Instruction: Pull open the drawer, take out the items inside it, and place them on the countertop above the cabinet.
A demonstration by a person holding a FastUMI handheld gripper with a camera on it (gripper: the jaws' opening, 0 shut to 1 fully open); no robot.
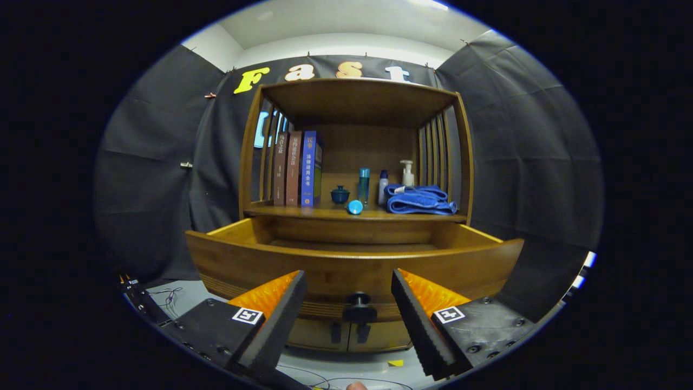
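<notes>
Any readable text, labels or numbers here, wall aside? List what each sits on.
Nothing reads surely.
Blue book: pale spine characters, too small to quote.
Brown books: spine print blurred.
Teal bottle, white bottle, pump bottle: no legible label.
Square marker on each gripper finger: coded pattern, no words.
Gripper is open, the drawer knob between its fingers, untouched.

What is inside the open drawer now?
The drawer is pulled out; only its back and side walls show. Its front panel hides the floor, so the contents cannot be seen. The open gripper flanks the knob.
</notes>
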